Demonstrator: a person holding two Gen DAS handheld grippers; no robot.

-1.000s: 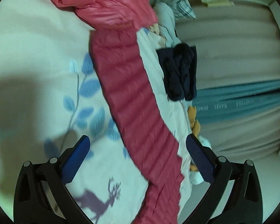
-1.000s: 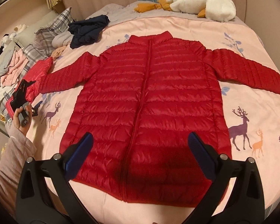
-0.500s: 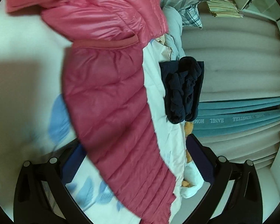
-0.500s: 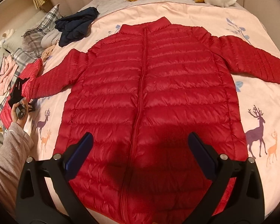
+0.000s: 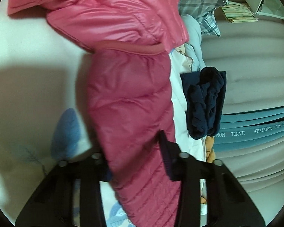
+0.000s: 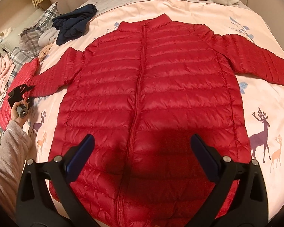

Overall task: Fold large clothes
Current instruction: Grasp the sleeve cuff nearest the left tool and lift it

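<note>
- Hovering above the hem, the right tongs (image 6: 142, 155) gape wide, empty.
- Red puffer jacket (image 6: 147, 94) lies flat, front up, on the bed (image 6: 265, 98).
- Left tongs (image 5: 134, 162) pinch its sleeve cuff.
- Navy garment (image 6: 73, 24) lies beyond.

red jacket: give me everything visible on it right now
The red jacket is quilted and puffy, with a shiny shell, stand collar and centre zipper, closed. It lies flat, front up, on the pink bedspread, both sleeves spread out. The left gripper is shut on the sleeve near its cuff, which reaches a second red puffer at the bed's edge. The right gripper hovers open above the hem, casting a shadow there.
</note>
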